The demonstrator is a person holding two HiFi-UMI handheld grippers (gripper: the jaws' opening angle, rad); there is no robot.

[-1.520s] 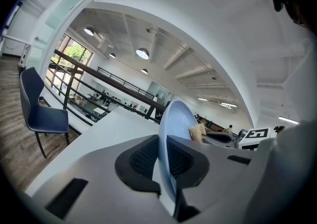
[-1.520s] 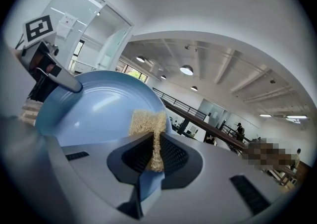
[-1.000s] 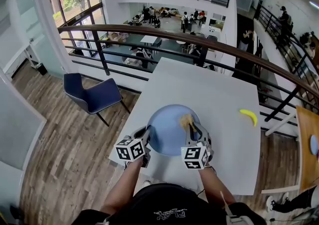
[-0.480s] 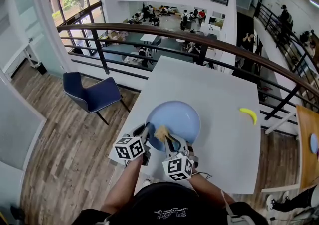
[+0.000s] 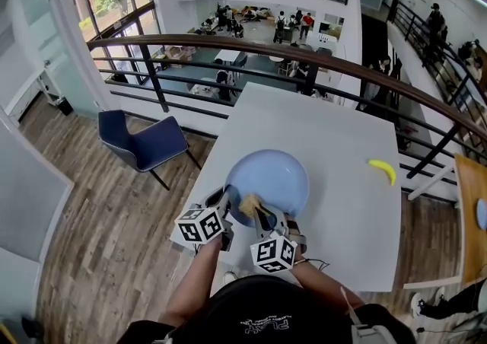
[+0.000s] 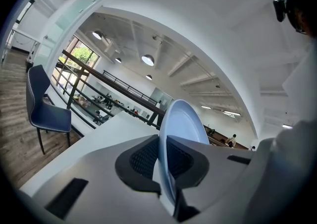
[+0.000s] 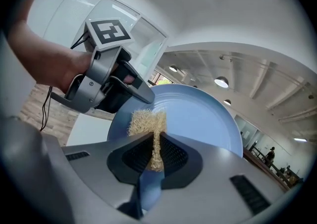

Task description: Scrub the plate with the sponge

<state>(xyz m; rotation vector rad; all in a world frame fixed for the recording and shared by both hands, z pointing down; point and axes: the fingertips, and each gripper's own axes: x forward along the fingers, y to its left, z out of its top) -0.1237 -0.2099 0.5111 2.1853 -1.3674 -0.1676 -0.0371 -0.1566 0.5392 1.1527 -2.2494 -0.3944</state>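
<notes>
Since a second ago, the right gripper (image 7: 154,154) has carried the sponge (image 7: 146,121) from the far right part of the plate (image 5: 278,171) across to its near left part, while the left gripper (image 6: 166,161) has kept its place on the rim.

Between the right gripper's jaws sits the straw-coloured, fibrous sponge, pinched thin between the two dark ribbed pads, with its frayed upper end spreading out above them. That free end lies against the pale blue face of the plate, close to the rim and just beside the left gripper's fingers.

The left gripper's jaws are clamped on the plate's edge: in its own view the thin blue rim runs straight down between the two pads, one pad on each face. From the head view this grip is at the plate's near left edge. Whether the plate's far edge rests on the table or hangs clear of it cannot be told.

Behind the jaws, each gripper carries its cube with black and white square markers, and the person's bare forearms run back from them toward the bottom of the head view.

The plate is over the near part of a white table (image 5: 335,137). A banana (image 5: 383,170) lies well apart from it, near the table's right edge. A blue chair (image 5: 141,144) stands on the wooden floor to the left, and a dark railing (image 5: 251,52) curves past the table's far end.
</notes>
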